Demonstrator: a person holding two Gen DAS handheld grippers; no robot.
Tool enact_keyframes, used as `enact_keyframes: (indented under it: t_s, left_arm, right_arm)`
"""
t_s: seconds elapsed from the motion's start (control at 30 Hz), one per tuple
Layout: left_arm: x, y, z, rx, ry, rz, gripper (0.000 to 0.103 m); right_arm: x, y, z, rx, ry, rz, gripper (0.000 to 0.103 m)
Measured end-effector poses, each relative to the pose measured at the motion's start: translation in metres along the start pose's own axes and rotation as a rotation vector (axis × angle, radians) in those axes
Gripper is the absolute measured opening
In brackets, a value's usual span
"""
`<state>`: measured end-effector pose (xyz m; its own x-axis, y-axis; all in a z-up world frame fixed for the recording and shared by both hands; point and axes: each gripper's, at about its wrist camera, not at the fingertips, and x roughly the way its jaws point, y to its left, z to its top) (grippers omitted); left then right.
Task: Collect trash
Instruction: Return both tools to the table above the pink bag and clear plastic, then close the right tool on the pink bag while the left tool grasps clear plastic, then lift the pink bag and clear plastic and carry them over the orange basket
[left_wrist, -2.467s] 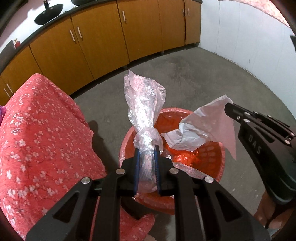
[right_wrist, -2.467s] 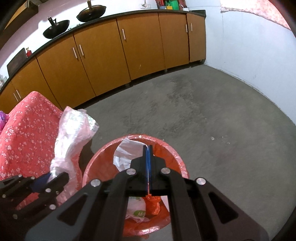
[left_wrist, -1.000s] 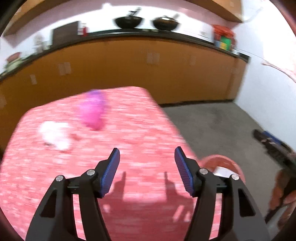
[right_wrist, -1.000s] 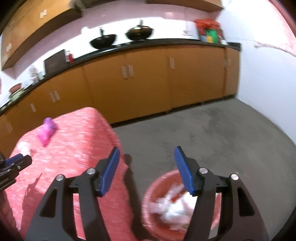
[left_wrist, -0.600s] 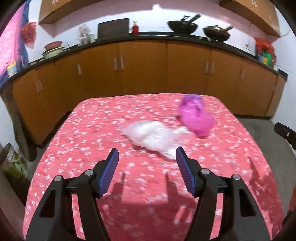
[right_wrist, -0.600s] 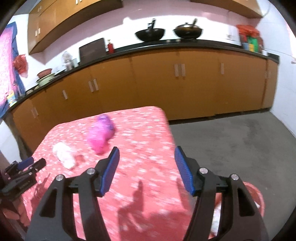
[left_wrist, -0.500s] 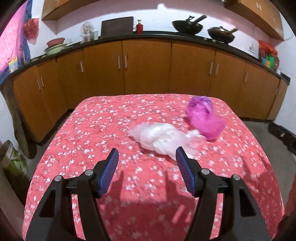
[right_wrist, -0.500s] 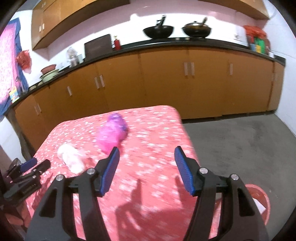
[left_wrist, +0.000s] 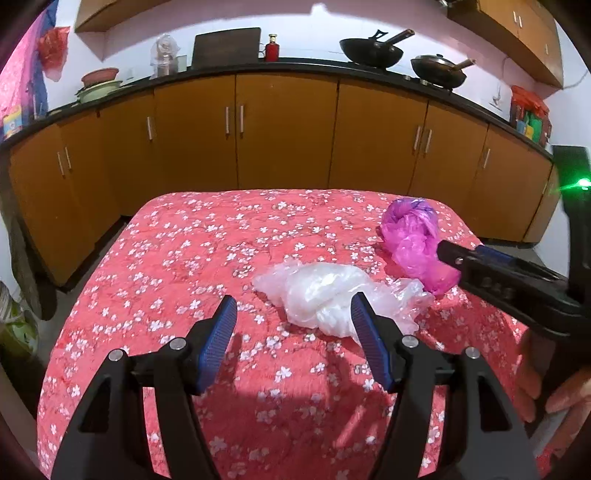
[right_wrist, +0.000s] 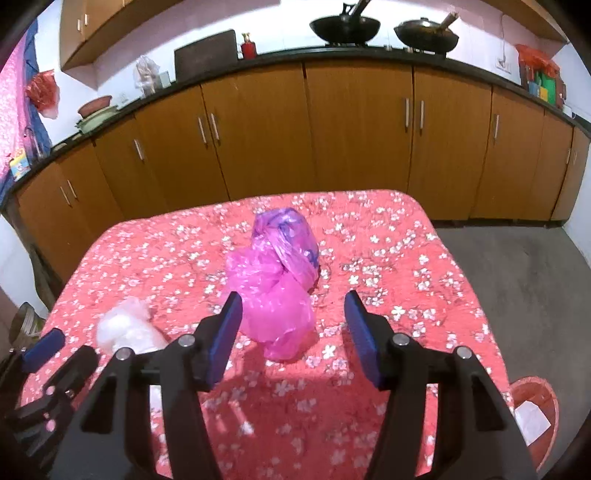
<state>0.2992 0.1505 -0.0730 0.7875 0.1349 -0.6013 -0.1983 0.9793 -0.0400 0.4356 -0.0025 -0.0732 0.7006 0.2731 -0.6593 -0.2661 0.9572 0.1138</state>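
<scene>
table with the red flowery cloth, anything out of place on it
Two crumpled plastic bags lie loose on the red floral cloth: a clear one and a pink one. Nothing spilled or damaged.

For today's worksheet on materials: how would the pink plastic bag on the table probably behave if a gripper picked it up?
The pink plastic bag looks thin, crinkled and knotted, so it would probably be floppy and light for its size. Its glossy film might slip, though its folds should bunch easily between fingers. Slumped on the flowered tablecloth, it seems unlikely to roll.
</scene>
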Motion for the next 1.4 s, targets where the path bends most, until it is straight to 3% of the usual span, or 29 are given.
enact_keyframes:
  t_s: [0.07,0.1,0.2,0.33,0.43,0.57,0.67,1.03,1.4]
  left_arm:
    - [0.001,-0.001,0.001,0.007,-0.002,-0.004,0.064]
    - [0.002,-0.002,0.002,0.011,-0.001,-0.002,0.064]
    - [0.007,-0.004,0.005,0.013,0.008,-0.007,0.064]
    - [0.016,-0.010,0.008,0.019,0.038,-0.028,0.063]
    - [0.029,-0.017,0.008,0.053,0.079,-0.031,0.036]
    - [0.041,-0.016,0.006,0.045,0.133,-0.042,0.019]
    - [0.041,-0.011,0.006,0.024,0.136,-0.039,0.013]
    - [0.004,-0.007,0.002,-0.002,0.072,-0.007,0.010]
    - [-0.038,-0.041,0.015,0.053,0.016,-0.028,0.010]
  right_arm:
    - [0.009,-0.001,0.000,0.001,0.029,-0.005,0.035]
    - [0.012,-0.004,-0.002,0.010,0.046,0.010,0.015]
    - [0.008,-0.008,-0.003,0.010,0.030,0.013,0.010]
    - [-0.002,-0.011,-0.008,-0.023,0.008,-0.016,0.009]
    - [-0.008,-0.014,-0.011,-0.024,0.007,-0.018,0.009]
    - [-0.013,-0.018,-0.015,-0.026,0.008,-0.019,0.009]
    - [-0.021,-0.020,-0.020,-0.035,0.000,-0.025,0.009]
    - [-0.066,-0.025,-0.027,-0.068,-0.059,-0.033,0.008]
    - [-0.125,-0.044,-0.025,-0.050,-0.130,-0.046,0.008]
